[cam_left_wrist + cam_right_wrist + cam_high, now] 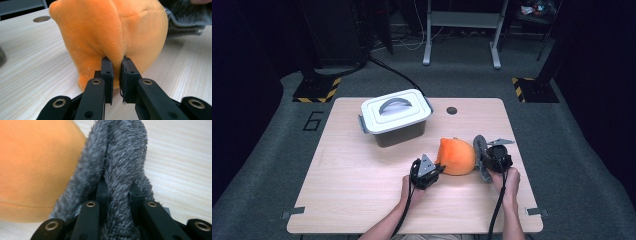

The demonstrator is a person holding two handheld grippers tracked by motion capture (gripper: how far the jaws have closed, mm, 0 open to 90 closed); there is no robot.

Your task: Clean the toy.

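Observation:
An orange plush toy (456, 156) with a grey furry rim (480, 152) on its right side rests on the wooden table (362, 185), near the front middle. My left gripper (436, 170) is shut on a fold of the orange fabric (110, 30) at the toy's left side; the pads pinch it tight. On the toy's right, my right gripper (488, 161) is shut on the grey furry rim (120, 170), which bunches between its jaws. The orange body (37, 162) lies just left of that grip in the right gripper view.
A white lidded box (396, 116) with a grey handle stands at the back left of the table. A small round hole (451, 110) sits near the far edge. Metal frame legs (462, 30) and hazard-striped stand bases (318, 90) stand on the floor beyond.

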